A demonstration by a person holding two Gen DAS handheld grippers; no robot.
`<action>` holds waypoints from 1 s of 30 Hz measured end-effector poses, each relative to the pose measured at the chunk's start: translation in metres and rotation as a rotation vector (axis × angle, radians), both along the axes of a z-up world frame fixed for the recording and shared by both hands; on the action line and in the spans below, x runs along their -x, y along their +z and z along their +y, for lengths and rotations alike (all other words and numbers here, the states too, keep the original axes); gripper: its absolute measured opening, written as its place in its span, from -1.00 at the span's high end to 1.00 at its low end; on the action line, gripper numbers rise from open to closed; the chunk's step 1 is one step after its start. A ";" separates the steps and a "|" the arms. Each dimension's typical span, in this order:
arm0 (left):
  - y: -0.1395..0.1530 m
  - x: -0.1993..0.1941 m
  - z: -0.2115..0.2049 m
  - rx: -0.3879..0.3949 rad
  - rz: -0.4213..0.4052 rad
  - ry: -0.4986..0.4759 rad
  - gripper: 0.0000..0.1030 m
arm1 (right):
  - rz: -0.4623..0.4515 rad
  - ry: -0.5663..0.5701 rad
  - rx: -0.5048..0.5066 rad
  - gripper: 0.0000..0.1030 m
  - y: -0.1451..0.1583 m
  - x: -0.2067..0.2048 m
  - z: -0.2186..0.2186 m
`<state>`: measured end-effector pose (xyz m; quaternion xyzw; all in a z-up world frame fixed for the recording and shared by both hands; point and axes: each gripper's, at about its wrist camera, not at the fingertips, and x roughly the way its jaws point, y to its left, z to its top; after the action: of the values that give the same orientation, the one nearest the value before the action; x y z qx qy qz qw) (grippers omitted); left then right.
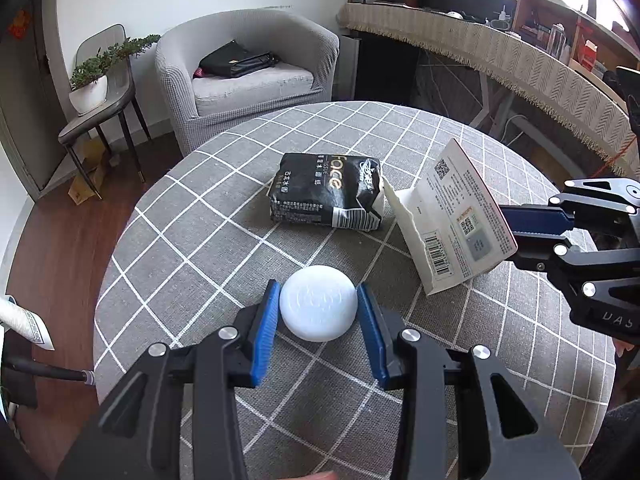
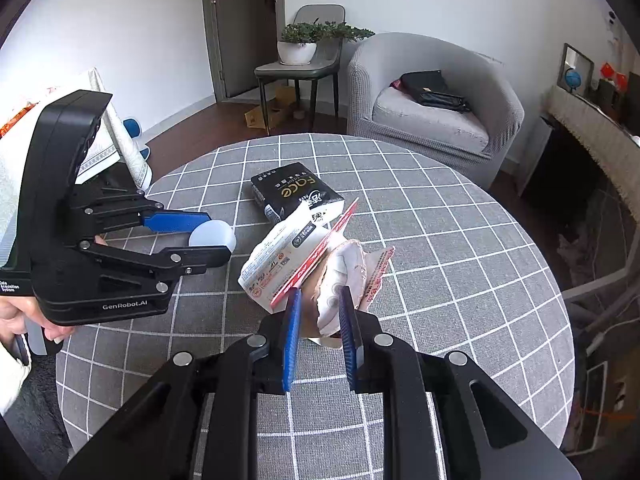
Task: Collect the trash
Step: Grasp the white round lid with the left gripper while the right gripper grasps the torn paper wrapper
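The left hand-held gripper point(image 1: 318, 308) stands closed on a white, round, domed plastic lid point(image 1: 318, 303), one blue pad touching each side of its rim. The lid rests on the round table covered with a grey cloth checked in white point(image 1: 192, 240); gripping across its width gives the pads two opposed contact lines, which should keep the smooth disc from slipping out on the lift.

The right hand-held gripper point(image 2: 320, 312) is narrowed on a torn white cardboard carton with red edging and printed labels point(image 2: 288, 256). The pads pinch the ragged open end (the crumpled inner lining shows between them), so the carton juts forward and upward with its far end off the cloth. Holding by the torn flap is probably the only purchase available, as the body looks wider than the jaws would accept.

One black plastic pack of facial tissues with white and gold lettering point(image 1: 326, 194) lies flat near the table centre, just beyond both held items and touched by neither gripper. Whether it counts as trash cannot be told.

Count on the table: one lid, one carton, one tissue pack. Two grippers, both occupied. No bin or bag is visible in either view.
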<state>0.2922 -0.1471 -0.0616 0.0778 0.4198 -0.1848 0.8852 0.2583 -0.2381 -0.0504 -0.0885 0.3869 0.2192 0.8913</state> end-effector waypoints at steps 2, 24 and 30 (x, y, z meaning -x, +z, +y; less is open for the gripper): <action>0.001 0.000 0.001 0.007 0.001 0.000 0.18 | 0.011 -0.002 0.011 0.72 -0.004 -0.001 0.004; 0.011 0.015 0.011 0.028 -0.040 0.015 0.18 | -0.018 -0.050 0.033 0.92 0.004 -0.001 0.008; 0.016 0.021 0.015 0.048 -0.058 0.018 0.19 | -0.049 -0.097 0.021 0.92 0.015 0.003 -0.005</action>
<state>0.2711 -0.1326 -0.0458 0.0580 0.3901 -0.1848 0.9002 0.2548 -0.2432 -0.0356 -0.0844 0.3710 0.1691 0.9092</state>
